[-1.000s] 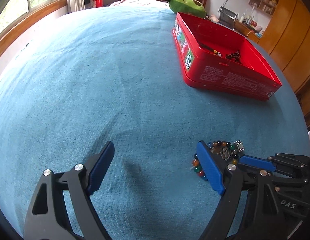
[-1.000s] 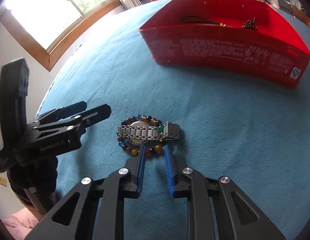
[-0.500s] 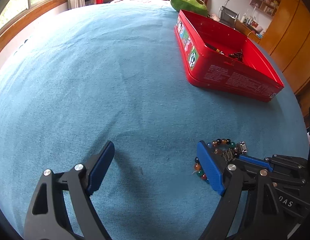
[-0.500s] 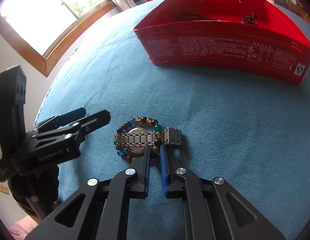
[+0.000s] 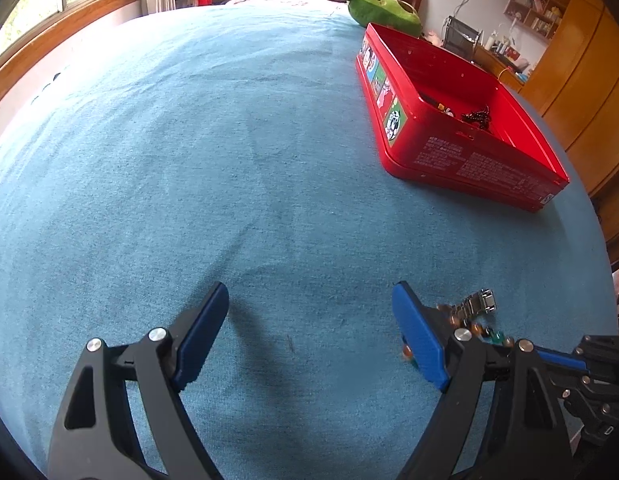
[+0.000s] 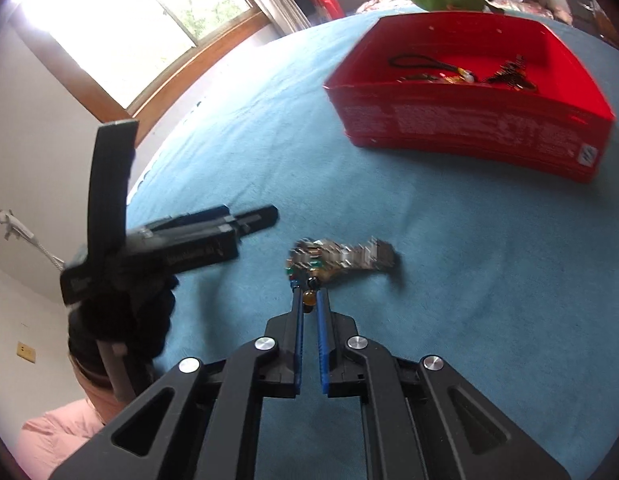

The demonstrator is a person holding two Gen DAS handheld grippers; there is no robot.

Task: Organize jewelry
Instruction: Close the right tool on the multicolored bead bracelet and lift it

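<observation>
A bracelet of coloured beads [image 6: 309,294] is pinched between the blue pads of my right gripper [image 6: 308,300], which is shut on it. A silver metal-band watch [image 6: 357,256] trails blurred in front of the tips, tangled in the bracelet, just over the blue bedspread [image 6: 469,280]. In the left wrist view the watch clasp [image 5: 479,302] and some beads [image 5: 495,336] show beside the right gripper [image 5: 509,346]. My left gripper [image 5: 309,300] hovers open to the left of them, with nothing between its fingers. The open red tin [image 6: 469,132] lies farther back with a black cord [image 6: 417,62] and a dark chain [image 6: 509,72] inside.
A green plush toy [image 5: 381,8] lies behind the red tin [image 5: 469,160]. A window with a wooden frame [image 6: 181,60] runs along the left. Wooden cabinets [image 5: 589,80] stand at the right edge of the bed. A person's pink sleeve [image 6: 57,436] shows at the lower left.
My right gripper closed its jaws on the bead bracelet and rose a little, bunching the bracelet and watch together. The left gripper stayed open and nearly still.
</observation>
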